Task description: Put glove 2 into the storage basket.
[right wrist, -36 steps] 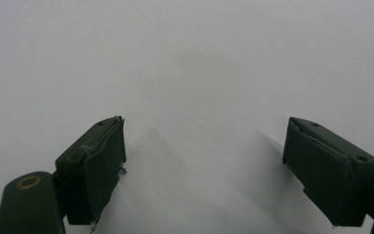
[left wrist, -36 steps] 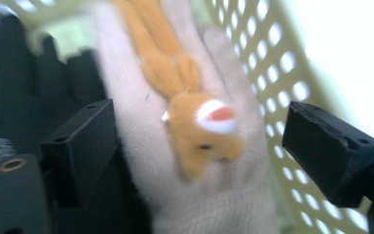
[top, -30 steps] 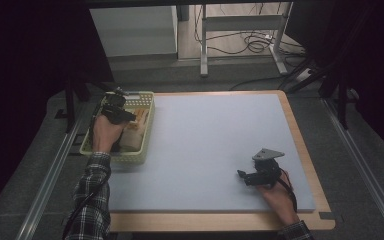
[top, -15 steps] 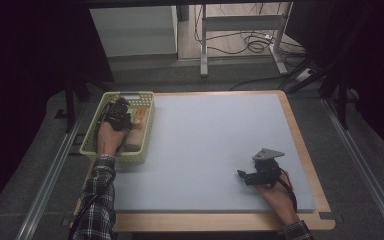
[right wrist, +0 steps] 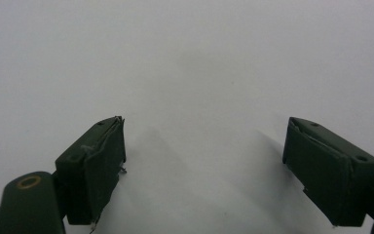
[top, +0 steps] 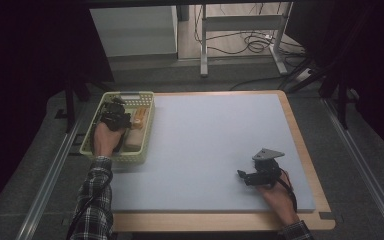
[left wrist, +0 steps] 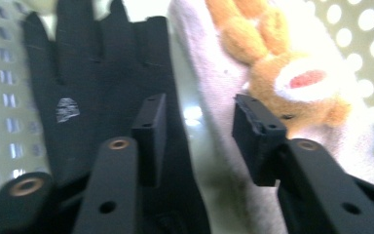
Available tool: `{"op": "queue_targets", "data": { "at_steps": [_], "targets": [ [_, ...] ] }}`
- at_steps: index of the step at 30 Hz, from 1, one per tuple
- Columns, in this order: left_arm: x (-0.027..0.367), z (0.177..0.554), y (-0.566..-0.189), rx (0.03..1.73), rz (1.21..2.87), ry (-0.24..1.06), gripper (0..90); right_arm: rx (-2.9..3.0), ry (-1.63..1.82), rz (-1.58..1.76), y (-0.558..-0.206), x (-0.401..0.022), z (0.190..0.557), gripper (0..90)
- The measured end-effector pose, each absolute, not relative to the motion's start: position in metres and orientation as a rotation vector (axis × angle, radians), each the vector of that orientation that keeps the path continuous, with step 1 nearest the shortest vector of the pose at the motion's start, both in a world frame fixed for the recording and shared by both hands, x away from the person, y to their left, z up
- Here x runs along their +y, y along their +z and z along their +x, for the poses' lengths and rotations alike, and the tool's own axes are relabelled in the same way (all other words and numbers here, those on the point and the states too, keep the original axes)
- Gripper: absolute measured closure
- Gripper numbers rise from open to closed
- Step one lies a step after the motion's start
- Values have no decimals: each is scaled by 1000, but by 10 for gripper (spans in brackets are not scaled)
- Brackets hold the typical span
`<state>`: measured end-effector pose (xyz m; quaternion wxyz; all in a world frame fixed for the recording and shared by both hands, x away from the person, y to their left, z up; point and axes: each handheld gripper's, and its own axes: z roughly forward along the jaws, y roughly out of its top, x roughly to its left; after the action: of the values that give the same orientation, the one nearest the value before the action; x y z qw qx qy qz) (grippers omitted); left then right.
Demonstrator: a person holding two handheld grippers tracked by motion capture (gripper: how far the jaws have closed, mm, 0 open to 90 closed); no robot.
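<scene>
The left gripper points down into the yellow basket. Its jaws have just been opening a little and nothing is between them. A black glove lies under one jaw, and a pink cloth with an orange bear lies under the other. The right gripper rests low over the blue mat, jaws spread wide.

Mat open; basket crowded w/ glove.

My sleeves are black-and-white plaid. Both my grippers are black: the left gripper has brass-ringed rivets and small screw holes along its arms; the right gripper carries a grey three-cornered plate on top.
</scene>
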<state>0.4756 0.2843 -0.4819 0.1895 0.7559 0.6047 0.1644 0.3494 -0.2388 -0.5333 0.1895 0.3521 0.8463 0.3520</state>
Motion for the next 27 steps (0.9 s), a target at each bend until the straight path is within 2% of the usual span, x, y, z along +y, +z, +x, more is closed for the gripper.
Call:
{"op": "queue_targets", "data": {
  "at_steps": [14, 23, 27],
  "targets": [
    [313, 456, -464, 1706, 1985, 536, 218, 2378, 988, 988, -533, -239, 349, 155],
    [323, 440, -454, 1621, 1919, 490, 99, 2378, 988, 989, -533, -239, 349, 155],
    [318, 428, -449, 1533, 1906, 448, 53, 2378, 987, 988, -533, -239, 349, 154]
  ]
}}
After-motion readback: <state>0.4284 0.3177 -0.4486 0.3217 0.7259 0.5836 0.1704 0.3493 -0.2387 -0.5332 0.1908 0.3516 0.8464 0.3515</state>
